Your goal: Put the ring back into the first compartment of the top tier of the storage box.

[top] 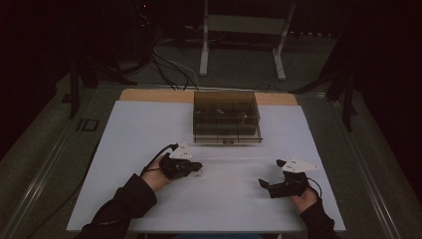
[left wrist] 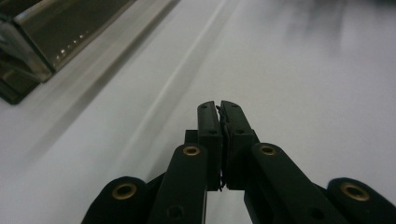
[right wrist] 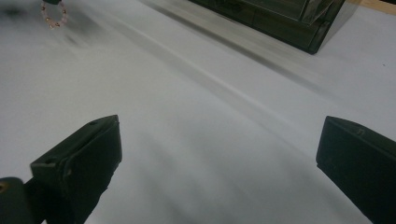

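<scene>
In the high view, the left gripper (top: pixel 195 167) – lower centre-left – and right gripper (top: pixel 262 183) are seen below the dark box (top: pixel 226 117). In the left gripper view, jaws are pressed together on a thin strand. In the right gripper view, jaws are spread wide – a bead bracelet (right wrist: pixel 52 15) is seen upper left.

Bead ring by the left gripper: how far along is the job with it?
Done: the left gripper is shut on the small bead ring, which dangles from its tip. In hand: holding it just above the white table. Left, probably: carrying it to the dark box at the back, not yet reached. The right gripper is open and holds nothing.
</scene>
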A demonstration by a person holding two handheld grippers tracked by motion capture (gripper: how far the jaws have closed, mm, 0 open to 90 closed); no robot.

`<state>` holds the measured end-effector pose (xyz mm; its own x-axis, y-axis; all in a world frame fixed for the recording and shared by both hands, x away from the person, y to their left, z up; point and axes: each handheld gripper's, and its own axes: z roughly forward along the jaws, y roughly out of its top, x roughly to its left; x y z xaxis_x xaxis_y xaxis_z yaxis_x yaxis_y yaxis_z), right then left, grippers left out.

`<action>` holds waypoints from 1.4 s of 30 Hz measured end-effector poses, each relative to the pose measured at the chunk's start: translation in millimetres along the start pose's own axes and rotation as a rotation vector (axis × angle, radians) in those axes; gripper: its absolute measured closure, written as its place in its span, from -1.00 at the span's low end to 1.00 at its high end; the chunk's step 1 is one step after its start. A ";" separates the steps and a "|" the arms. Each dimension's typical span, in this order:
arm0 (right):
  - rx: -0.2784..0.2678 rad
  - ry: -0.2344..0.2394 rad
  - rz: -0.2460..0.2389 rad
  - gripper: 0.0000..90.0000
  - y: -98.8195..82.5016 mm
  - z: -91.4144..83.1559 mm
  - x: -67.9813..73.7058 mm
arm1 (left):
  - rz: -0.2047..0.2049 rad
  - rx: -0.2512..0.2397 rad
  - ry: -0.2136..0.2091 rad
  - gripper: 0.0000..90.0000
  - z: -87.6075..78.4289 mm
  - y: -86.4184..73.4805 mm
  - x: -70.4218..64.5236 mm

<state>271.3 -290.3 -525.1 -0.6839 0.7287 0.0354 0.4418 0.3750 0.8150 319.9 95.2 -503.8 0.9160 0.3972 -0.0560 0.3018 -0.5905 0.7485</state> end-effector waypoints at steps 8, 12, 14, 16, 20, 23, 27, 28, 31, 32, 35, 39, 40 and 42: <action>0.001 0.000 -0.001 -0.99 -0.1 0.4 0.0 | 0.009 -0.017 -0.022 1.00 -2.3 7.0 -3.1; 0.001 0.000 -0.001 -0.99 -0.2 0.5 -0.2 | 0.017 -0.030 -0.026 1.00 -3.5 11.1 -4.9; 0.000 0.001 0.000 -0.99 -0.1 0.3 -0.1 | 0.013 -0.035 -0.033 1.00 -4.0 12.9 -5.3; 0.000 0.000 -0.001 -0.99 -0.1 0.2 0.0 | 0.015 -0.038 -0.033 1.00 -4.6 14.4 -5.3; 0.000 0.001 0.000 -0.99 -0.2 0.1 -0.3 | 0.014 -0.047 -0.033 1.00 -6.1 16.8 -5.3; 0.000 0.001 0.000 -0.99 -0.1 0.1 -0.2 | 0.015 -0.053 -0.025 1.00 -7.8 18.6 -5.0; 0.000 0.000 0.000 -0.99 -0.1 -0.1 -0.2 | 0.018 -0.060 -0.028 1.00 -9.4 21.3 -5.2; 0.000 0.000 0.000 -0.99 -0.1 -0.2 -0.2 | 0.023 -0.060 -0.027 1.00 -9.8 21.9 -5.3; 0.000 0.000 0.000 -0.99 0.0 -0.4 0.0 | 0.024 -0.068 -0.025 1.00 -10.9 23.7 -5.2; 0.000 0.000 0.001 -0.99 0.0 -0.4 0.0 | 0.024 -0.070 -0.025 1.00 -11.1 24.3 -5.0; 0.000 0.000 0.001 -0.99 -0.2 -0.2 -0.4 | 0.024 -0.078 -0.024 1.00 -11.6 26.0 -4.6; 0.000 0.001 0.001 -0.99 -0.1 -0.3 -0.2 | 0.023 -0.082 -0.022 1.00 -11.7 27.2 -3.5; 0.000 0.001 0.001 -0.99 -0.1 -0.2 -0.3 | 0.023 -0.085 -0.020 1.00 -11.6 27.3 -3.2; 0.000 0.000 0.000 -0.99 -0.1 -0.2 -0.3 | 0.021 -0.085 -0.023 1.00 -11.2 27.6 -2.4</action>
<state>271.4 -290.7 -525.1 -0.6841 0.7285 0.0357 0.4421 0.3752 0.8147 323.1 85.9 -475.6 0.9282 0.3682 -0.0540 0.2594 -0.5363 0.8032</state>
